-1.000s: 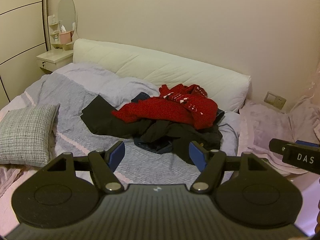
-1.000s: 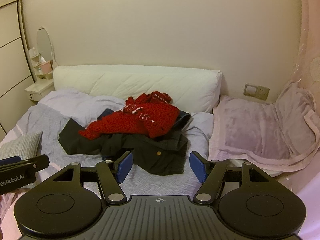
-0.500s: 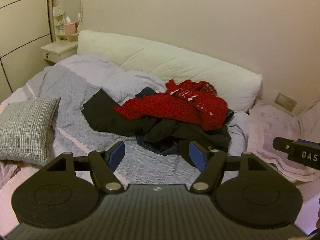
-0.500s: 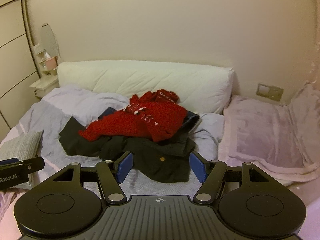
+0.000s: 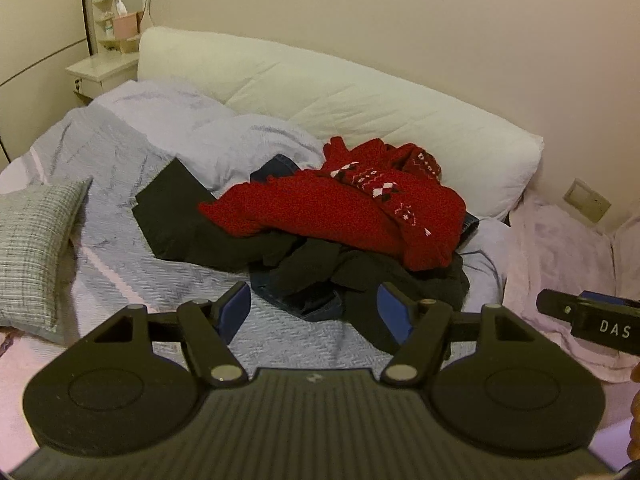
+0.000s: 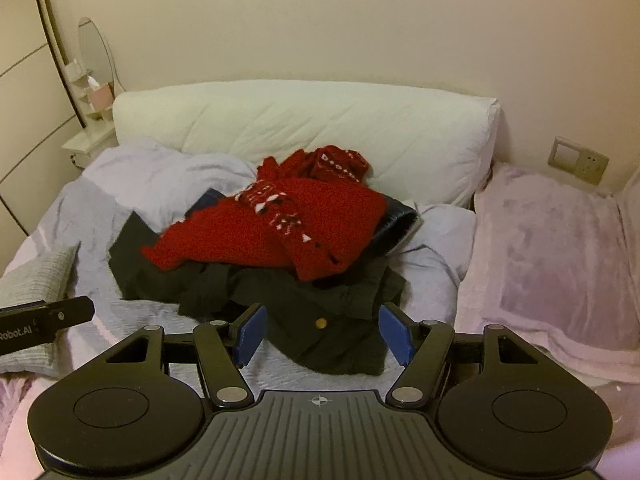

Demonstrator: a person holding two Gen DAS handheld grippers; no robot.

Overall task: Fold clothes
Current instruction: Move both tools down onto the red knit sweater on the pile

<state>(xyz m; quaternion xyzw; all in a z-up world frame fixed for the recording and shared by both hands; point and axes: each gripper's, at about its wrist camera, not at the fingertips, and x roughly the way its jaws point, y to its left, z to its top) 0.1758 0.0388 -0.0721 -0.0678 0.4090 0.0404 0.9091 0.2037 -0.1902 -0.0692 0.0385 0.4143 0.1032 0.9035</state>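
two grippers, both empty: left gripper and right gripper, blue pads spread wide, hovering short of the pile. one heap of unfolded clothes mid-bed on the pale grey-blue quilted bedspread: red knitted sweater with white pattern on top, black buttoned garment beneath, dark blue denim piece under that (partly hidden). step judged: approach, nothing folded yet. next move likely calls for lifting the sweater clear and spreading it flat
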